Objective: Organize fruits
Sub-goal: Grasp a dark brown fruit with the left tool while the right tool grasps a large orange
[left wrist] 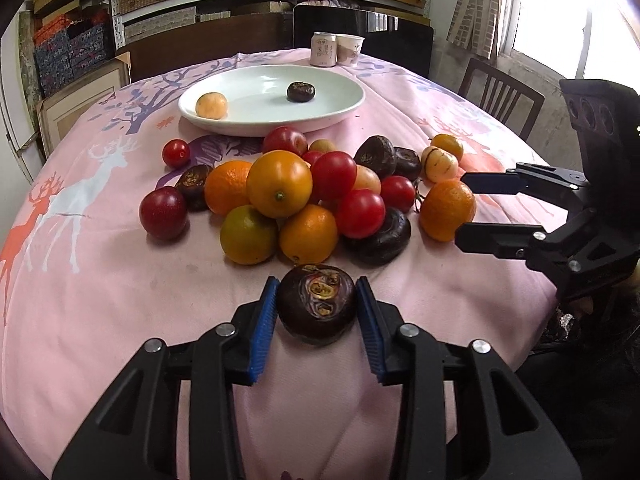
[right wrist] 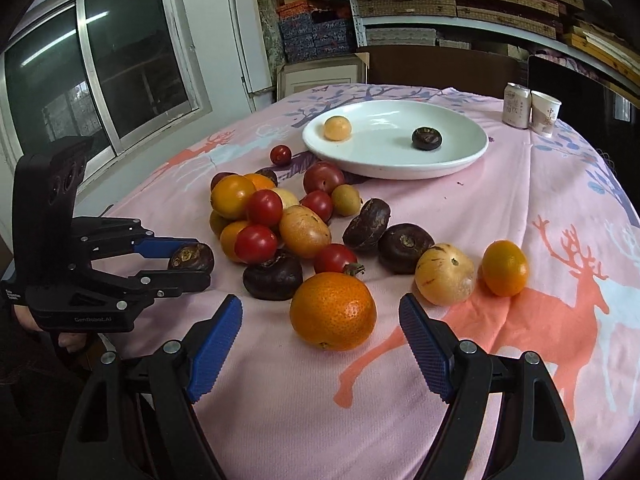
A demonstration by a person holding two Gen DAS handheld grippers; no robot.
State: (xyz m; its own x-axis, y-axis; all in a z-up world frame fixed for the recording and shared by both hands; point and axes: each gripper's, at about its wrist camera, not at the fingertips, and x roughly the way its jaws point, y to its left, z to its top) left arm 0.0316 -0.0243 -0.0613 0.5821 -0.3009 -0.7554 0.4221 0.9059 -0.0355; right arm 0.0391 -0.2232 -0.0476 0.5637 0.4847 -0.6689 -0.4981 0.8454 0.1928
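My left gripper (left wrist: 317, 305) is shut on a dark purple water chestnut (left wrist: 317, 303), held at the near edge of the fruit pile; the same chestnut shows in the right wrist view (right wrist: 191, 257). My right gripper (right wrist: 320, 320) is open, its blue pads on either side of an orange (right wrist: 333, 311) without touching it. A pile of oranges, red tomatoes and dark chestnuts (left wrist: 280, 188) lies on the pink cloth. A white plate (left wrist: 344, 110) behind it holds a small orange fruit (left wrist: 211, 105) and a chestnut (left wrist: 301, 91).
A can (left wrist: 323, 49) and a paper cup (left wrist: 350, 49) stand behind the plate. A pale striped fruit (right wrist: 445, 274) and a small orange (right wrist: 505, 267) lie right of my right gripper. A chair (left wrist: 500, 96) and shelves surround the table.
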